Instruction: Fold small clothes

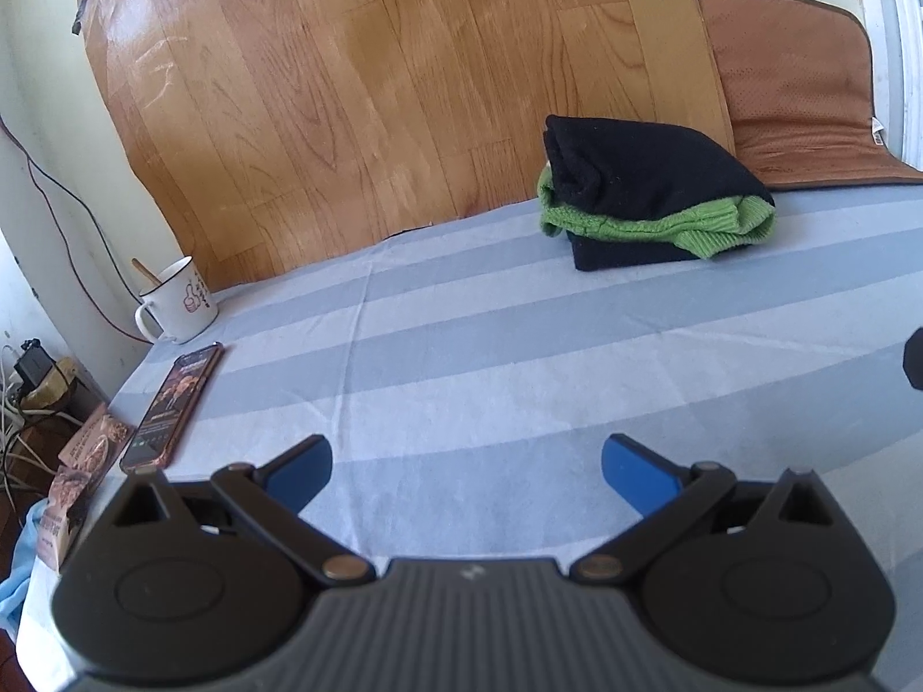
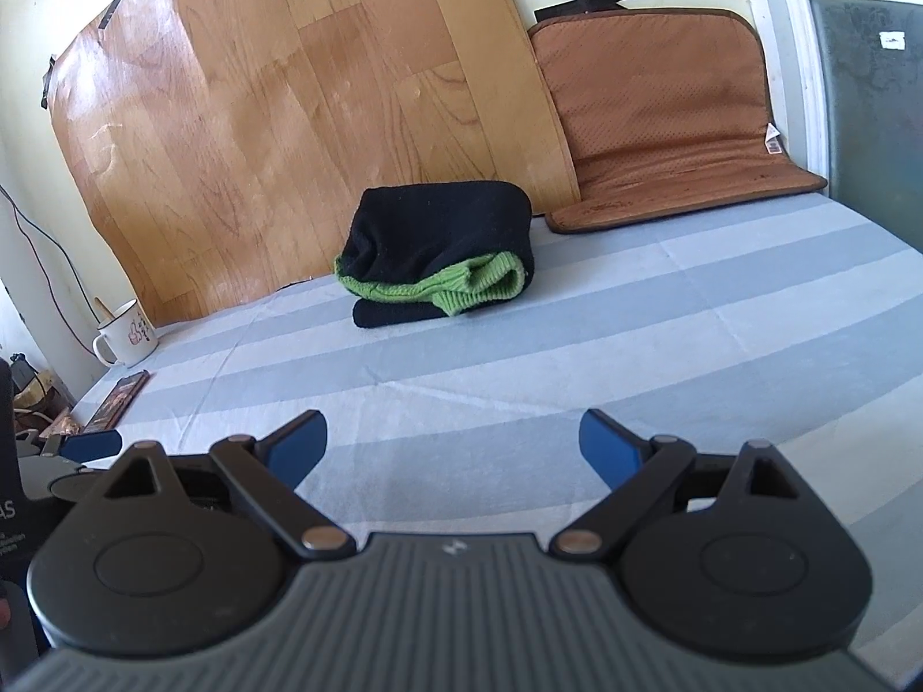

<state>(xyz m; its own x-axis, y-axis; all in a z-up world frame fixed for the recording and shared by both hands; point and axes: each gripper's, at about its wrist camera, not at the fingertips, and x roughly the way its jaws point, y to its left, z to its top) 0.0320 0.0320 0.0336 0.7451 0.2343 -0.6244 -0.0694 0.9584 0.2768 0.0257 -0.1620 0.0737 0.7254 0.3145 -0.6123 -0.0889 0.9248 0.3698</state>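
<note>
A folded black and green knit garment (image 1: 646, 190) lies in a bundle on the striped blue cloth (image 1: 490, 357) near the back wall. It also shows in the right wrist view (image 2: 444, 254) at the centre. My left gripper (image 1: 466, 470) is open and empty, low over the cloth, well in front of and left of the bundle. My right gripper (image 2: 453, 444) is open and empty, well in front of the bundle. A blue fingertip of the left gripper shows at the left edge of the right wrist view (image 2: 89, 441).
A white mug (image 1: 179, 303) with a stick in it stands at the back left. A phone (image 1: 173, 406) lies in front of it, and snack packets (image 1: 86, 473) sit at the left edge. A brown seat pad (image 2: 669, 115) leans on the wall at the back right.
</note>
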